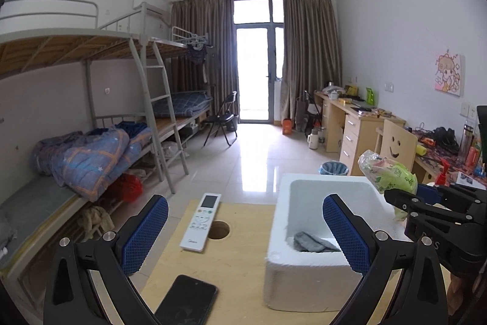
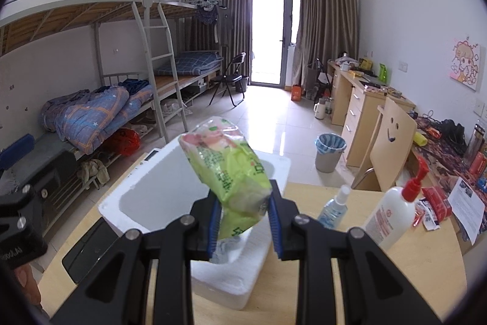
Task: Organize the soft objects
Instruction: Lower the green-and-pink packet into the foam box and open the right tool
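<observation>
Green-and-pink plastic tissue pack (image 2: 231,169) is pinched between the blue pads of the right claw (image 2: 243,217), held above the white foam box (image 2: 146,188) on the desk (image 2: 395,279). Left claw (image 1: 245,230) stands wide open, holding nothing; a grey cloth (image 1: 315,242) lies inside the box.

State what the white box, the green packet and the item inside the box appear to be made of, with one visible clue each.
White box: probably foam; matte, thick, rounded walls.
Green packet, pinched by the right gripper: thin glossy plastic film; it crinkles and shines.
Grey item in the box: soft fabric, perhaps knit; it lies limp and matte.
</observation>
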The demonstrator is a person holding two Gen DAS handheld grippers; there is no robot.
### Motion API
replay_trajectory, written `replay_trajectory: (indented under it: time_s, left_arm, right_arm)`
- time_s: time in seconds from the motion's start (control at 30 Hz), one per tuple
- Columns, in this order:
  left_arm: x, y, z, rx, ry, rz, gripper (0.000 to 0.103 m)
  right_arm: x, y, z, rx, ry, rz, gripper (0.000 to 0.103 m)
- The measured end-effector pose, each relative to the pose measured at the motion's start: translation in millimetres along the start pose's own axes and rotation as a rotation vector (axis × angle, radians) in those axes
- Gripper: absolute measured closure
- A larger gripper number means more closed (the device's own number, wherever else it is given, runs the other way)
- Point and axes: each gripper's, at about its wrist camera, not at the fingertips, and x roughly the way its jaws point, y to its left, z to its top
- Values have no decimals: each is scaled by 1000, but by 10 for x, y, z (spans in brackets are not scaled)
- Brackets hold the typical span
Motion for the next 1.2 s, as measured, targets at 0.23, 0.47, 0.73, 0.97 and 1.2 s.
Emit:
replay_trajectory:
  time_s: [0.23,0.47,0.73,0.97,1.2]
  left_arm:
    - [-88,82,-11,-3,-15,21,1]
    - [-107,117,-16,-5,-17,18,1]
    - [-107,143,-38,-12,-16,17,1]
    - [-116,182,-46,-23,-15,28,1]
    - [-148,154,-39,-20,-14,22,1]
  right_arm:
    - [100,132,22,-6,10,22,70]
    - [187,200,27,-17,27,7,70]
    - [227,200,60,3,32,12,19]
    - [166,183,58,9,17,15,7]
    - [118,191,73,7,13,17,7]
